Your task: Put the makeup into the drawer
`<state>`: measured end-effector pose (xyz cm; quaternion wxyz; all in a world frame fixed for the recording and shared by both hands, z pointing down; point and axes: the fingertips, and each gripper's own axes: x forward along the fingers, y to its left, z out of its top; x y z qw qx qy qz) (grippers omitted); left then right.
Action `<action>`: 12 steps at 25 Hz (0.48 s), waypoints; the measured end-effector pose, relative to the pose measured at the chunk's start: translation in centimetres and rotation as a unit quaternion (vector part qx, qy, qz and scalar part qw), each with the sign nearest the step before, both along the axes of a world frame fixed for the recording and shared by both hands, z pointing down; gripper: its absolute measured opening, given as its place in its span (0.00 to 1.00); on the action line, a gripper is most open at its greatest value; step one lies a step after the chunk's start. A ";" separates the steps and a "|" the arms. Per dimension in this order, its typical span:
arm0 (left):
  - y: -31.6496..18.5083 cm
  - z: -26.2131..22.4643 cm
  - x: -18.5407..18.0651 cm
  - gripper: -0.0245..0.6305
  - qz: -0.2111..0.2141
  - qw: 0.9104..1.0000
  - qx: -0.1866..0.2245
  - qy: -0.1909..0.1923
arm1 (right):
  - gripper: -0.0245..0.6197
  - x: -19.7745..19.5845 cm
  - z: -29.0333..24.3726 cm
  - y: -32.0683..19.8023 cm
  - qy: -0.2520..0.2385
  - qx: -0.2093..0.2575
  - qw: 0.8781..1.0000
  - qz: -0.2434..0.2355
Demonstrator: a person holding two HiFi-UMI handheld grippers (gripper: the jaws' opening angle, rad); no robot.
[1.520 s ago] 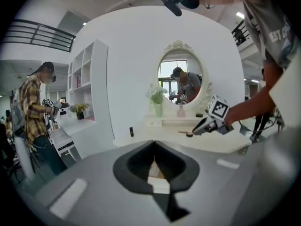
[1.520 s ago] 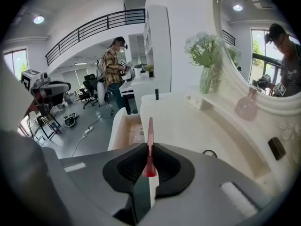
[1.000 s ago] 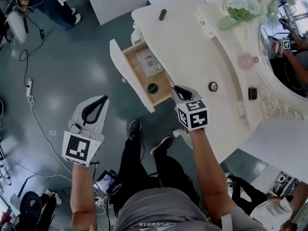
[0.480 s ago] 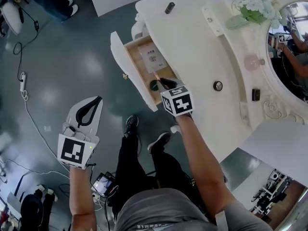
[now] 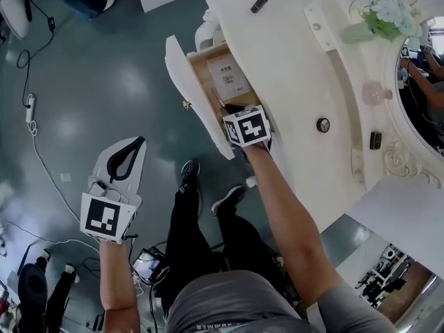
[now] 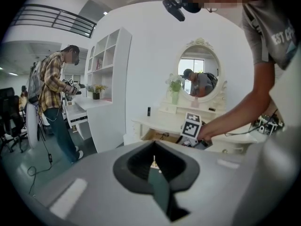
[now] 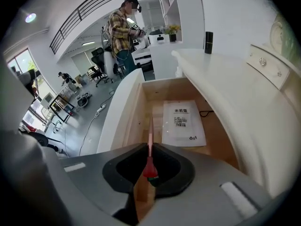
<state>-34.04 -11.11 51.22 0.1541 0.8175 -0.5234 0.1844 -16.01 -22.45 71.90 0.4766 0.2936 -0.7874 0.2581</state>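
Observation:
The open wooden drawer (image 5: 208,64) juts out of the white dressing table (image 5: 291,61). My right gripper (image 7: 149,172) reaches down into the drawer (image 7: 155,95), shut on a thin pink makeup pencil (image 7: 150,140) with a red end; the pencil points along the drawer floor beside the left wall. In the head view the marker cube (image 5: 246,126) hides those jaws. A dark green round thing shows just under the jaws. My left gripper (image 5: 137,143) hangs over the floor left of the drawer, shut with nothing in it (image 6: 154,163).
A white printed sachet (image 5: 229,77) lies flat in the drawer. The tabletop bears a black cylinder (image 5: 259,4), a round compact (image 5: 323,125), a small black item (image 5: 375,141) and flowers (image 5: 392,12). Cables (image 5: 31,103) trail over the floor. A person in a plaid shirt (image 7: 123,27) stands behind.
My right gripper has moved from the table's edge down into the open drawer, carrying the pencil. The left gripper has sunk a little and stays shut.

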 end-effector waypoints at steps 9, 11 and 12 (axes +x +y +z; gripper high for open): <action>0.1 0.7 -0.3 0.04 -0.005 1.000 -0.015 0.001 | 0.11 -0.5 2.7 -0.3 0.011 -0.035 0.999 0.002; 0.1 0.4 -0.2 0.04 -0.003 1.000 -0.016 -0.004 | 0.11 -0.7 2.8 -0.2 0.004 -0.041 0.999 0.002; 0.1 0.2 -0.1 0.04 -0.001 1.000 -0.019 -0.008 | 0.12 -0.7 2.7 -0.1 0.000 -0.044 0.999 0.001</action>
